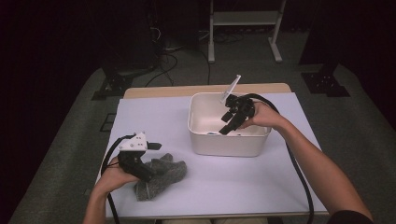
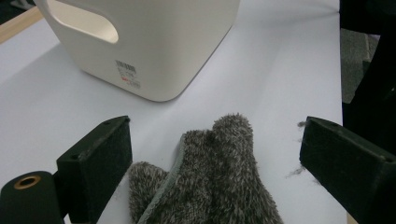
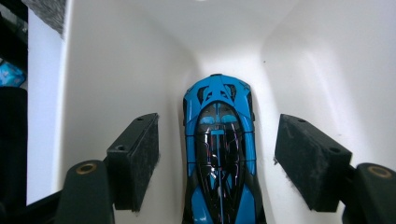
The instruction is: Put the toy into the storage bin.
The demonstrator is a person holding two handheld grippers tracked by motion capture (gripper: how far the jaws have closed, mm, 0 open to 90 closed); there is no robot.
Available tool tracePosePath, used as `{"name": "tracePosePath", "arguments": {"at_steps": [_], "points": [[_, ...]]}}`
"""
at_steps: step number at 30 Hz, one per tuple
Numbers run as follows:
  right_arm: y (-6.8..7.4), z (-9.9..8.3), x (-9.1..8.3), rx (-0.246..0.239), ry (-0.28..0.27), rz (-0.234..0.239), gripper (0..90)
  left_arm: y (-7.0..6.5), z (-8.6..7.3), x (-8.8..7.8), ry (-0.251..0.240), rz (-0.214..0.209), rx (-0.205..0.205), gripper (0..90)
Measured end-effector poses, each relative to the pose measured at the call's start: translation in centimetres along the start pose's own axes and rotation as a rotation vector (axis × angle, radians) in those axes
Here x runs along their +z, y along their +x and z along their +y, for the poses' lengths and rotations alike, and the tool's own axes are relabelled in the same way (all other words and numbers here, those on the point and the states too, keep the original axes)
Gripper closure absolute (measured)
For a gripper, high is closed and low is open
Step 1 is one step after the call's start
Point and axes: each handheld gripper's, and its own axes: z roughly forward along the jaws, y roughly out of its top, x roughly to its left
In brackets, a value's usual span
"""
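Note:
A white plastic bin (image 1: 224,148) stands on the white-covered table (image 1: 243,186). My right gripper (image 1: 228,127) reaches down into the bin. In the right gripper view a blue and black toy car (image 3: 219,149) lies on the bin floor, lengthwise between the open jaws of my right gripper (image 3: 215,123), with a gap at each pad. A grey fuzzy cloth (image 1: 166,175) lies near the table's front left. My left gripper (image 1: 148,173) rests over it. In the left gripper view the cloth (image 2: 219,186) sits between the wide-open jaws of my left gripper (image 2: 217,140), touching neither pad.
The bin (image 2: 154,46) has a handle cut-out and a label on the wall that faces the left gripper. Cables trail from both grippers toward the table's front edge. Beyond the table's far edge are a white rack frame (image 1: 243,28) and black stands on the floor.

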Motion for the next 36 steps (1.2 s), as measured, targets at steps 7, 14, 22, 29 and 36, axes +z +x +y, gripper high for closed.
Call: {"name": "tracePosePath", "arguments": {"at_steps": [7,14,22,29,36], "points": [[0.9,-0.4,-2.1,-0.002,-0.058,-0.025,28.9,-0.2,0.1,0.0,-0.006,0.000,0.004,8.9],[1.8,-1.2,-3.9,0.006,-0.109,-0.028,27.9,-0.3,0.1,-0.2,-0.013,0.009,0.001,8.9],[3.1,-2.1,-5.9,0.001,-0.143,-0.050,27.5,-0.4,0.1,-0.5,-0.022,0.014,0.002,8.9],[4.3,-3.3,-7.4,0.017,-0.160,-0.070,26.6,-0.4,-0.1,-0.7,-0.020,0.019,-0.001,8.9],[4.9,-4.7,-8.7,0.029,-0.199,-0.080,26.6,-0.5,-0.1,-1.1,-0.034,0.023,-0.007,8.9]]}}
